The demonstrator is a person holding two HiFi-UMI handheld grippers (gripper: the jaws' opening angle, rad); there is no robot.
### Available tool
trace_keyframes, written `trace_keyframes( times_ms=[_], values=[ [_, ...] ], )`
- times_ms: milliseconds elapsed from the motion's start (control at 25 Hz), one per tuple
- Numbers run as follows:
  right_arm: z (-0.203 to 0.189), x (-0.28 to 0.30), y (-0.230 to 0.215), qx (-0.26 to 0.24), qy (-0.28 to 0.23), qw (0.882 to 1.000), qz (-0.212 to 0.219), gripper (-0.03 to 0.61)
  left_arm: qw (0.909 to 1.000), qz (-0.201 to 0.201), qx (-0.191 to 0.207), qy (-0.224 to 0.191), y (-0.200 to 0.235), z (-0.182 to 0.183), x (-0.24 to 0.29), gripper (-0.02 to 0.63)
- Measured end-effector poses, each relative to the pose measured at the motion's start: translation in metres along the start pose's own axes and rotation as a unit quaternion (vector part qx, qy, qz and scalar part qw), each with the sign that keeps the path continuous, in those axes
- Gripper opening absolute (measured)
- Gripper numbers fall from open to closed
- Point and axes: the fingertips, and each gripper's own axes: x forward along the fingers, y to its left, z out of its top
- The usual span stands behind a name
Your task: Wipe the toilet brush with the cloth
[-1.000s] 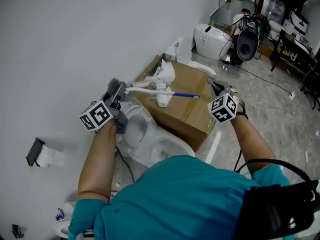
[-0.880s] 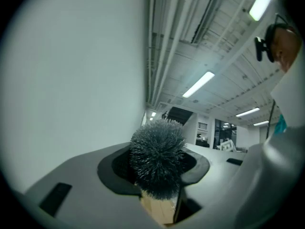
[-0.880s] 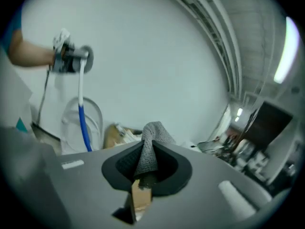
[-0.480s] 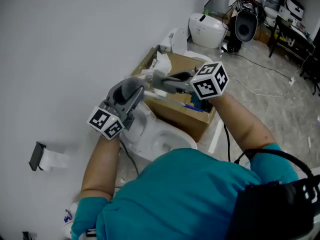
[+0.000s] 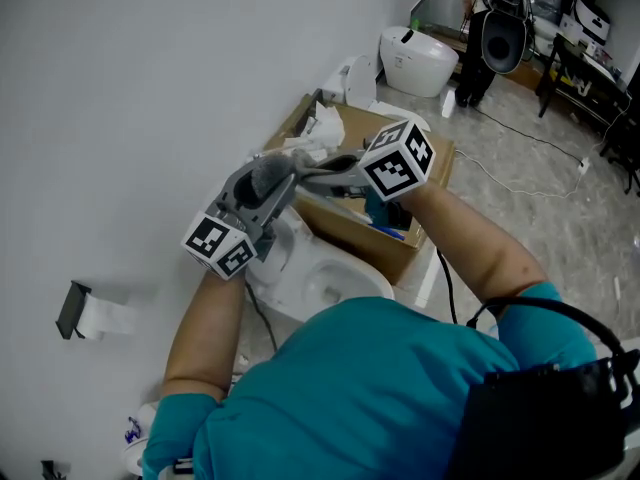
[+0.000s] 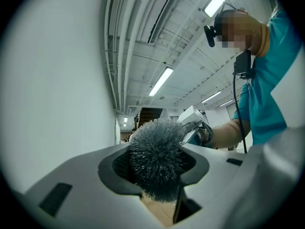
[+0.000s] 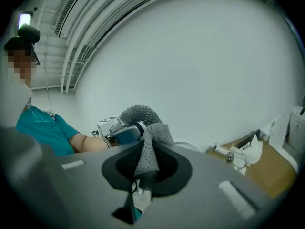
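A toilet brush with a round grey bristle head (image 5: 268, 171) sticks up above the toilet. My left gripper (image 5: 258, 190) is shut on it just below the head. In the left gripper view the bristles (image 6: 156, 151) fill the gap between the jaws. My right gripper (image 5: 308, 173) reaches in from the right, shut on a grey cloth (image 7: 148, 149). The cloth stands up from its jaws right beside the brush head (image 7: 138, 112), and I cannot tell whether they touch. The brush handle is hidden behind the grippers.
A white toilet bowl (image 5: 320, 278) sits below the grippers against the wall. Behind it stands an open cardboard box (image 5: 405, 233) with white paper wads (image 5: 322, 125). A paper-roll holder (image 5: 75, 308) hangs on the wall at left. Farther back are another toilet (image 5: 415, 58) and a black speaker (image 5: 500, 38).
My right gripper swung from the right across to the brush head with the cloth. The left gripper rolled and rose slightly, bringing the brush head up. Little has moved in the last half second.
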Motion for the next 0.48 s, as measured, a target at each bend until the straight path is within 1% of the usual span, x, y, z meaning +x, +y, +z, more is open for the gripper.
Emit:
trace_keyframes(
  times_ms=[200,480],
  values=[
    [-0.0036,-0.0012,0.0004,0.041,0.001,0.999,0.028,0.025,1.0,0.005,-0.002,0.0,0.0,-0.0014,0.0018,0.176],
    [-0.0108,-0.0069,-0.0029,0.056,0.005,0.998,0.036,0.026,0.9997,0.023,-0.013,-0.001,0.0087,-0.0011,0.0024,0.175]
  ],
)
